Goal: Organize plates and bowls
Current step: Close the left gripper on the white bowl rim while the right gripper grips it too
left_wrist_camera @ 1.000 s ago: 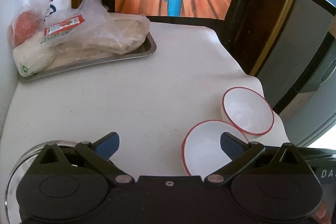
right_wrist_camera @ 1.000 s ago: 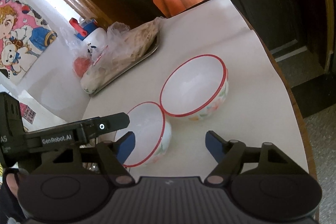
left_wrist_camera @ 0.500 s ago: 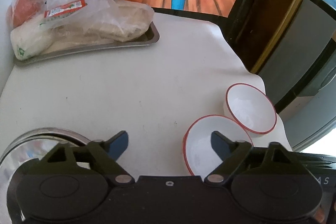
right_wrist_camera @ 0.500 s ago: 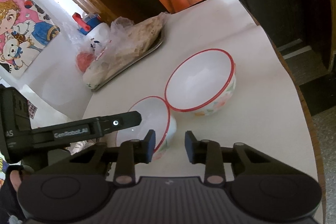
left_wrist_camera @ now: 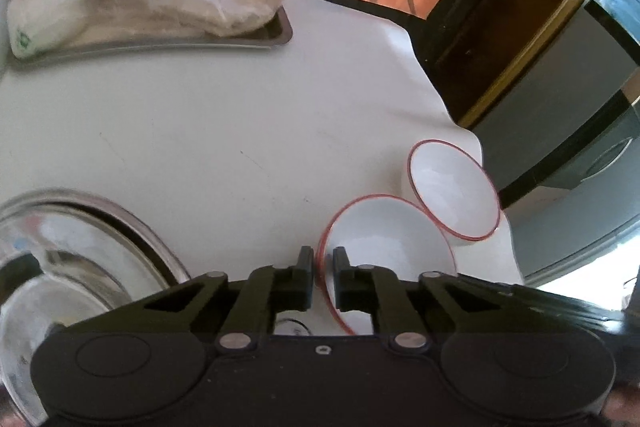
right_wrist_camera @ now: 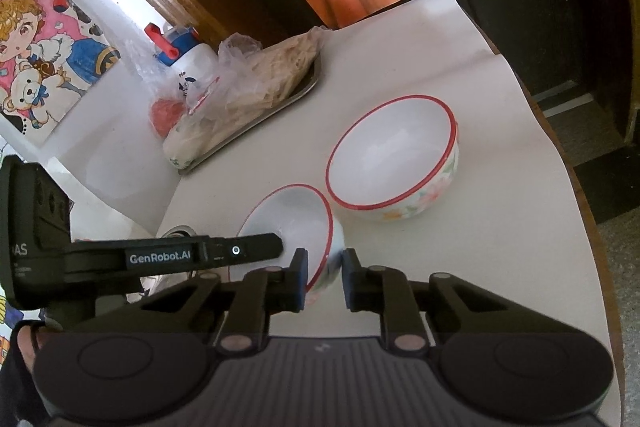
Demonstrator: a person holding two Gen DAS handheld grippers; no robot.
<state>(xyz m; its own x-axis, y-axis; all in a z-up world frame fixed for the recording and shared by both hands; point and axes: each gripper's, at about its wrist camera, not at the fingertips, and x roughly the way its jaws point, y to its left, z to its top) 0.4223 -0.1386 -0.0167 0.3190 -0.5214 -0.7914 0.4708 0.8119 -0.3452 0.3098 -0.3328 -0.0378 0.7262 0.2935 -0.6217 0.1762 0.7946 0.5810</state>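
Risk comes first here: I have both tools on one small bowl (right_wrist_camera: 298, 223), and if I pull them in different directions the thin rim could slip free and the bowl could tip or knock the larger bowl (right_wrist_camera: 394, 163) that stands right beside it, near the table (left_wrist_camera: 240, 131) edge. A fall from there would likely break it.

My left tool (left_wrist_camera: 320, 273) is nearly together, its pads pinching the red rim of the small bowl on the side facing me. My right tool (right_wrist_camera: 323, 277) is a little wider, clamped across the opposite wall of the same bowl, one pad inside the rim and one outside. The bowl sits on the table between the tools, tilted as I see it. A steel plate (left_wrist_camera: 92, 227) lies at my left, well apart.
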